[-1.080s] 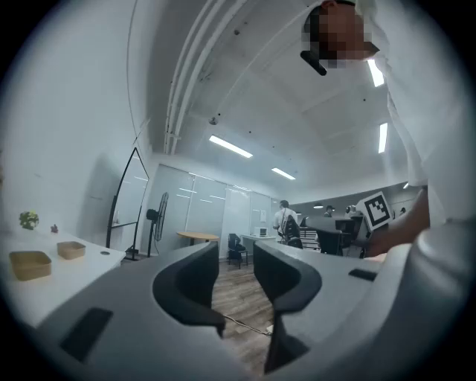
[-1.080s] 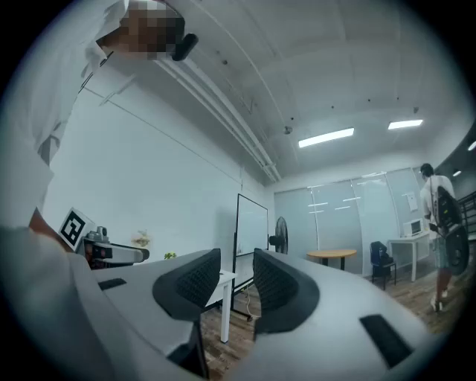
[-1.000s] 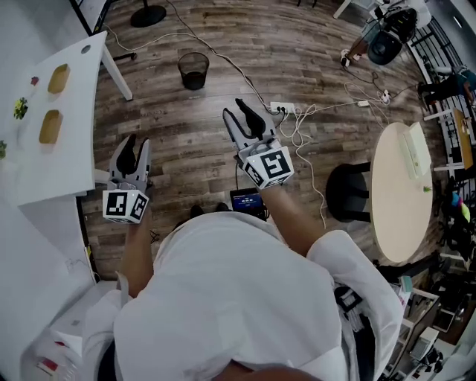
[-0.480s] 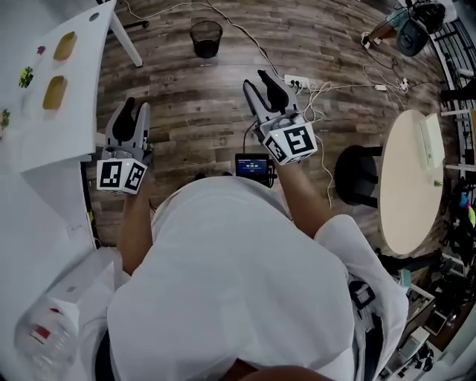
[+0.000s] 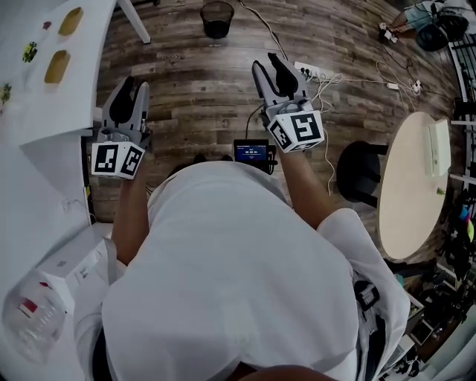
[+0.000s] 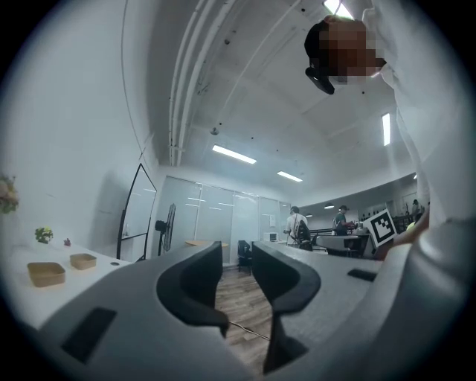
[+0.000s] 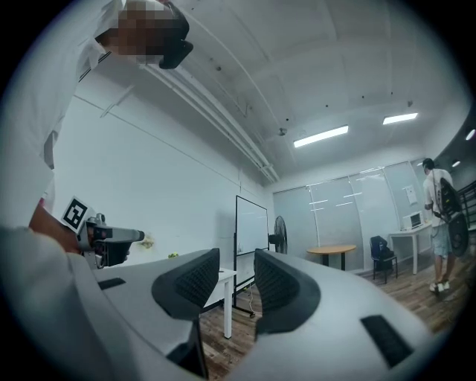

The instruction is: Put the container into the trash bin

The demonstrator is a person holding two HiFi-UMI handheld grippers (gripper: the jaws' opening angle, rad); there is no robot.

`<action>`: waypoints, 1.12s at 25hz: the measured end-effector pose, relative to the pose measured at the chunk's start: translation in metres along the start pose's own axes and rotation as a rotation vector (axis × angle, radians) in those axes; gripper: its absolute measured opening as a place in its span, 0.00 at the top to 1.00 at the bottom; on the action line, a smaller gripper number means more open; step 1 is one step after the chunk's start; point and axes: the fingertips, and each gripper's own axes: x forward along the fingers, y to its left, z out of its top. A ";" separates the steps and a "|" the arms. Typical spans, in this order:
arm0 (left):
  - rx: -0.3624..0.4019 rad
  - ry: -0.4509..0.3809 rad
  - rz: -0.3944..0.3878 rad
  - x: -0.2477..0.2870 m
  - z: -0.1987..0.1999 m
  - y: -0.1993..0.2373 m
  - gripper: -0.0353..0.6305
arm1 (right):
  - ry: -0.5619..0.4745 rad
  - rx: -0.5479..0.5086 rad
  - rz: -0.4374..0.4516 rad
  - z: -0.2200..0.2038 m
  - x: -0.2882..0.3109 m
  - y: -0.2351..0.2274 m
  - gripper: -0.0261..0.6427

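Observation:
Two shallow tan containers (image 5: pixel 56 67) lie on the white table (image 5: pixel 44 119) at the upper left; the left gripper view shows them far to the left (image 6: pixel 46 273). A small black trash bin (image 5: pixel 216 18) stands on the wood floor at the top edge. My left gripper (image 5: pixel 132 88) hovers beside the table's corner, held level. Its jaws are closing, with a gap and nothing between them (image 6: pixel 236 257). My right gripper (image 5: pixel 269 65) is held over the floor, short of the bin, open and empty (image 7: pixel 236 260).
A power strip with white cables (image 5: pixel 312 72) lies on the floor right of my right gripper. A small lit screen (image 5: pixel 251 152) sits below it. A black stool (image 5: pixel 357 175) and a round beige table (image 5: pixel 405 193) stand at the right. People (image 6: pixel 297 223) stand far off.
The bin and the white table have slid towards the top of the head view. My right gripper has drifted up and to the right in it; the left one has stayed beside the table's corner.

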 end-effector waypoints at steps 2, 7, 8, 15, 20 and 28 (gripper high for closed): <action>-0.003 0.015 -0.001 0.000 -0.005 -0.004 0.75 | 0.002 0.014 0.002 -0.004 -0.001 -0.002 0.72; -0.017 0.038 -0.008 0.002 -0.013 -0.016 0.75 | 0.000 0.030 0.013 -0.009 -0.013 -0.005 0.73; -0.016 0.041 -0.011 0.004 -0.014 -0.020 0.75 | 0.004 0.034 0.011 -0.011 -0.015 -0.008 0.73; -0.017 0.069 -0.022 0.011 -0.025 -0.040 0.76 | 0.013 0.059 0.014 -0.021 -0.027 -0.022 0.73; -0.029 0.090 -0.017 0.019 -0.035 -0.049 0.76 | 0.024 0.084 0.010 -0.030 -0.032 -0.037 0.73; -0.050 0.116 -0.003 0.027 -0.048 -0.044 0.76 | 0.046 0.113 0.028 -0.046 -0.020 -0.047 0.73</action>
